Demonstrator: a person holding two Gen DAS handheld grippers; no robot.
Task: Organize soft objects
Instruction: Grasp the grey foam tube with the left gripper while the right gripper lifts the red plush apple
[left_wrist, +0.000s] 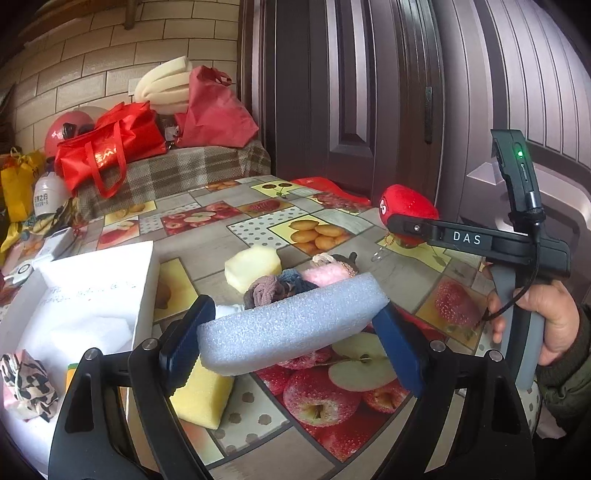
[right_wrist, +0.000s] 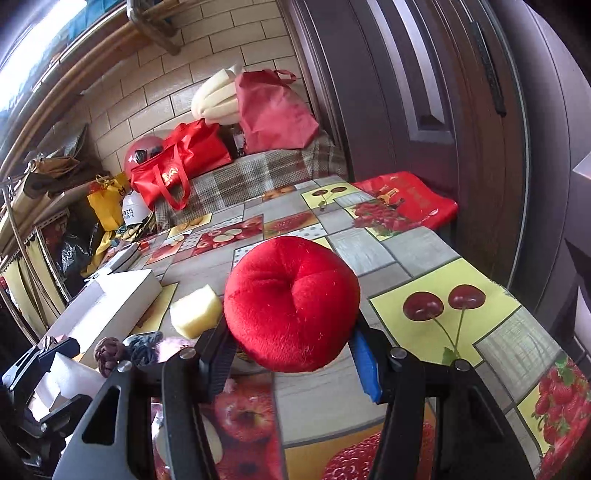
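Note:
My left gripper (left_wrist: 292, 318) is shut on a grey-white foam pad (left_wrist: 280, 328), held above the fruit-print tablecloth (left_wrist: 258, 229) beside a white box (left_wrist: 92, 291). A leopard-print cloth (left_wrist: 26, 380) lies in that box. Under the foam a yellow sponge (left_wrist: 201, 398) rests on the table. Behind it lie a pale sponge (left_wrist: 253, 266), brown and blue scrunchies (left_wrist: 264, 290) and a pink fluffy item (left_wrist: 325, 275). My right gripper (right_wrist: 291, 334) is shut on a red plush toy (right_wrist: 291, 295), lifted off the table. It also shows in the left wrist view, right gripper (left_wrist: 404, 227) on the plush (left_wrist: 406, 203).
A dark door (left_wrist: 351, 92) stands behind the table. A flat red bag (right_wrist: 406, 199) lies at the far table edge. Red bags (left_wrist: 107, 147), a red helmet (left_wrist: 66, 129) and foam rolls (left_wrist: 162, 85) pile on a plaid-covered bench. A person's hand (left_wrist: 554, 325) grips the right handle.

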